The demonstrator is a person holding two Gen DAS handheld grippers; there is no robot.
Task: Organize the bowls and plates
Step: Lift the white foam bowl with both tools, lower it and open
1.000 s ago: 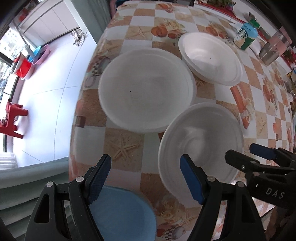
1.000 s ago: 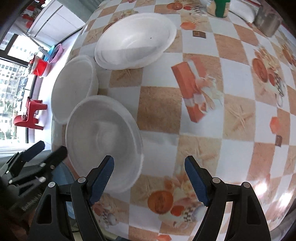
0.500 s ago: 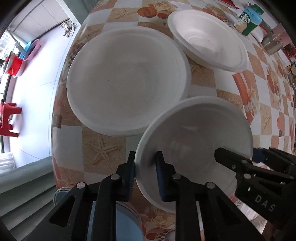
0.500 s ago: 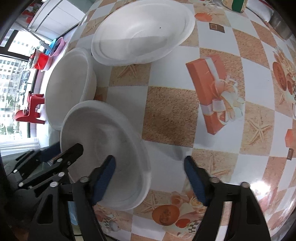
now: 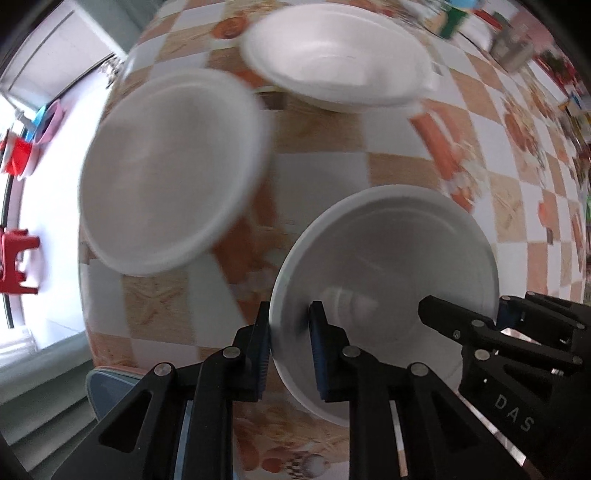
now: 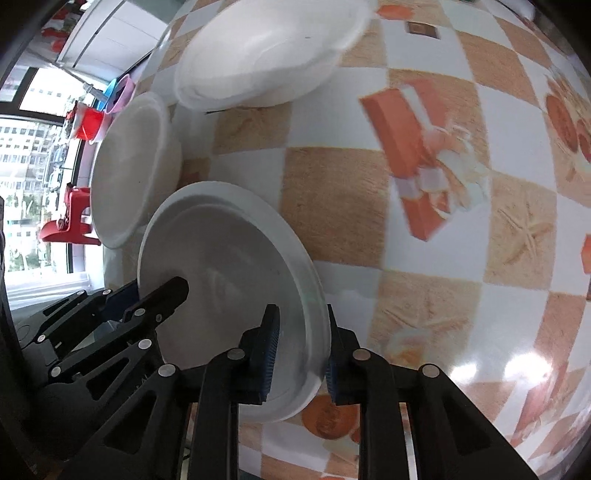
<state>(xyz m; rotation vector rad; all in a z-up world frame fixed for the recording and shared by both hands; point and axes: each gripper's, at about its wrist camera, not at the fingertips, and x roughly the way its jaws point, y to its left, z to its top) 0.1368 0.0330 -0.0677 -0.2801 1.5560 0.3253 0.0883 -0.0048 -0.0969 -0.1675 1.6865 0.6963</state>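
A white foam bowl is held at the near table edge by both grippers. My left gripper is shut on its left rim. My right gripper is shut on its right rim; the same bowl shows in the right wrist view. A second white bowl sits to the left, also in the right wrist view. A third white bowl sits at the back, also in the right wrist view. The held bowl looks lifted and tilted.
The table has a checkered orange and white cloth. A metal cup and a green bottle stand at the far right. A blue stool seat is below the table edge. Red stools stand on the floor at left.
My left gripper closed on the near bowl's left rim, then my right gripper closed on its right rim. The bowl has shifted right, away from the left bowl.
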